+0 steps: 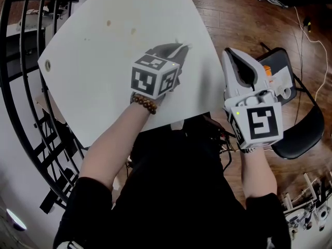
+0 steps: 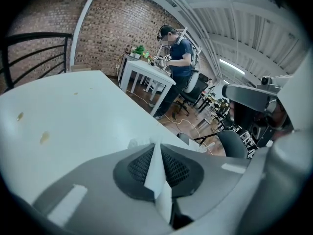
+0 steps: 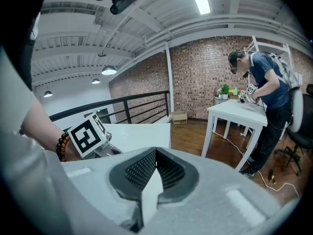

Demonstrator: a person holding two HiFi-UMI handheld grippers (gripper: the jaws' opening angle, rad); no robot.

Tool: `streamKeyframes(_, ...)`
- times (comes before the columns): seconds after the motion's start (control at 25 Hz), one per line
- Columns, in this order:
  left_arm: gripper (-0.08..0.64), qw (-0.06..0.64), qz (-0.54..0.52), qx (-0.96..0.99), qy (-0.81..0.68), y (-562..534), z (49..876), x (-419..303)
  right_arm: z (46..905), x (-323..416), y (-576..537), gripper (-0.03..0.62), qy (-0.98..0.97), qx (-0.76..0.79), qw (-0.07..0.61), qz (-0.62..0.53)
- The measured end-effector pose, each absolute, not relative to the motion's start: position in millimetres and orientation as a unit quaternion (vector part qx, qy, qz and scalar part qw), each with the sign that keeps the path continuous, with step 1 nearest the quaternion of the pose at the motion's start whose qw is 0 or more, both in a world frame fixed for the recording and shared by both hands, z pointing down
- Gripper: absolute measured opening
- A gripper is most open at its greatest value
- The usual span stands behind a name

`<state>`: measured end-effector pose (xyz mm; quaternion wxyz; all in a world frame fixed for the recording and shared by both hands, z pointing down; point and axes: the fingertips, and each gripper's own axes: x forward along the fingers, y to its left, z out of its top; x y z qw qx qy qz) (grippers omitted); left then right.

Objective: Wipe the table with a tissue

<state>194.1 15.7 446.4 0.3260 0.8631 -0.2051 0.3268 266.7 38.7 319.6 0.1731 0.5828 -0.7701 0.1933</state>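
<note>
The white table [image 1: 104, 51] carries a few small brownish stains [image 1: 109, 22], which the left gripper view shows as spots [image 2: 44, 137]. My left gripper [image 1: 181, 48] lies low over the table's right part with its jaws closed. A bit of white tissue [image 1: 185, 46] pokes out at its tip, seen as a crumpled edge [image 2: 133, 143] in the left gripper view [image 2: 155, 148]. My right gripper [image 1: 232, 53] hangs off the table's right edge, shut, nothing visibly held [image 3: 155, 153]. From there the left gripper's marker cube [image 3: 88, 133] shows.
A black chair [image 1: 306, 123] holding an orange-and-white device [image 1: 275, 77] stands right of the table. A black railing [image 1: 21, 87] runs along the left. Wood floor with a cable [image 1: 311, 30] lies beyond. A person [image 2: 178, 58] works at another white table [image 3: 244, 111].
</note>
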Motion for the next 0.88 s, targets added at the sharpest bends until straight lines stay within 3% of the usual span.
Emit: streamKeyframes(0.88,0.025,0.320,0.354,0.872,-0.109,100.9,444.2,203.0,312.0,261.7,47.7,-0.008,-0.767,0.587,0.180,0.189)
